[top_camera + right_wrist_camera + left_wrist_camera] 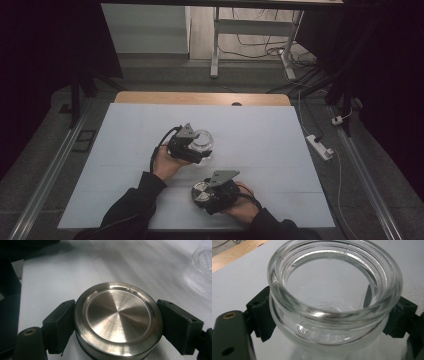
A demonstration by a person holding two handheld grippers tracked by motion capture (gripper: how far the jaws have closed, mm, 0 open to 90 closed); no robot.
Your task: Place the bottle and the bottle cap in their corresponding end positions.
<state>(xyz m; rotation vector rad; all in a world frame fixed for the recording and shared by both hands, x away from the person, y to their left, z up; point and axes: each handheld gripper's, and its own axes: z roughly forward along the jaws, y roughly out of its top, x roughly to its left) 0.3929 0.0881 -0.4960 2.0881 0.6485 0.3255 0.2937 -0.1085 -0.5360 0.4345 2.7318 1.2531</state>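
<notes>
We see a broad white rectangular table top (260, 130) with a strip of pale wood along its far edge, and on it the clear round glass jar (201, 141), open-mouthed and without a lid, standing near the middle. The left gripper (196, 150) clamps its two black jaws on the jar just below the threaded neck; in the left gripper view the jar (332, 302) is cut off at the bottom, so we cannot make out its base, and raised marks low on the glass are too blurred to read. Nearer the person, the right gripper (205, 196) grips the round brushed-steel lid (201, 191) by its rim, one jaw on each side. The lid (117, 322) bears no writing that we can see, and its lower edge is cut off.
</notes>
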